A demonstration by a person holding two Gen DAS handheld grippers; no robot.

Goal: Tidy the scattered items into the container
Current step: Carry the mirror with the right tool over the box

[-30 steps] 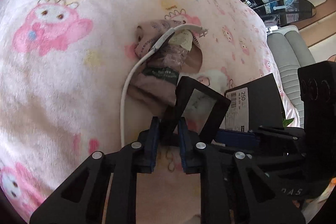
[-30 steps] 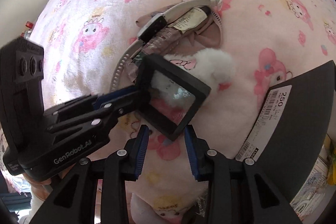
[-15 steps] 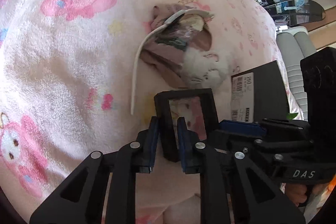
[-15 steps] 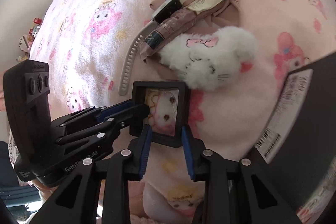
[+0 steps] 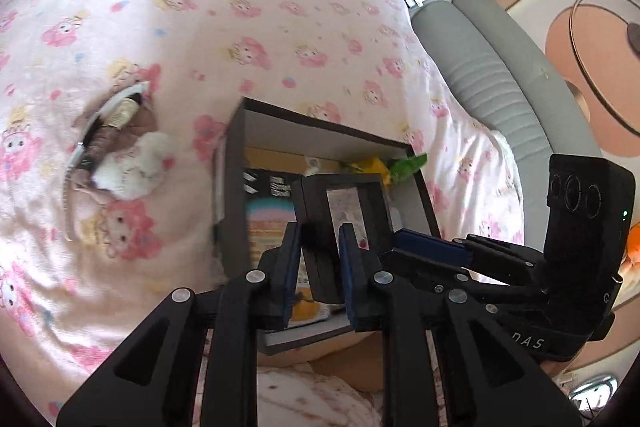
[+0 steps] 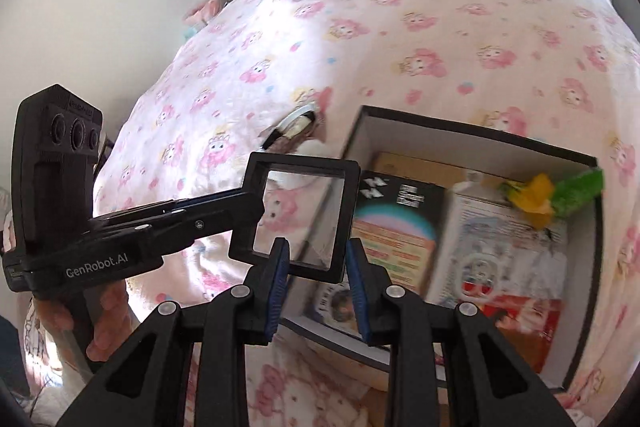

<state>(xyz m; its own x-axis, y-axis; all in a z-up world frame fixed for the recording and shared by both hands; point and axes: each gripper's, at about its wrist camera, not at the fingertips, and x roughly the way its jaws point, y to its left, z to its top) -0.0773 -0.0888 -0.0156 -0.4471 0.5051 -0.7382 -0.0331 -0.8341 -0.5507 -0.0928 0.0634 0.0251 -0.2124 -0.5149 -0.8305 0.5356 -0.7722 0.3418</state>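
**Desk:** What fills the frame, biggest thing first?

**Caption:** A bed under a pink cartoon-print blanket [image 5: 280,27] takes up most of both views. On it lies the open black box [image 6: 472,131], its walls pale inside. Printed cartons and packets lie flat on its floor, and a yellow and green wrapper [image 6: 560,195] sits at the far corner.

**Desk:** And the item you are tidying?

**Caption:** The black square frame [image 6: 300,163], with its clear pane, is held off the blanket between your two grippers. From the right wrist it hangs across the box's left wall. From the left wrist it sits in front of the box's inside.

**Desk:** How do your grippers stand?

**Caption:** Your left gripper [image 5: 319,235] pinches the frame's side bar between its blue pads. Its jaws have just been opening a little, with the bar between them. Your right gripper [image 6: 316,251] has the frame's lower corner between its pads, and the right-hand pad sits at the corner's edge. Its jaws have just been closing. Whether they press on the frame, I cannot tell. Your hand [image 6: 108,323] wraps the left gripper's handle at the lower left.

**Desk:** Anything left outside the box?

**Caption:** A small pile lies on the blanket to the left of the box. In it a white plush toy [image 5: 136,167] rests against a brownish pouch [image 5: 120,135], and a white band [image 5: 108,103] curves over the pouch.
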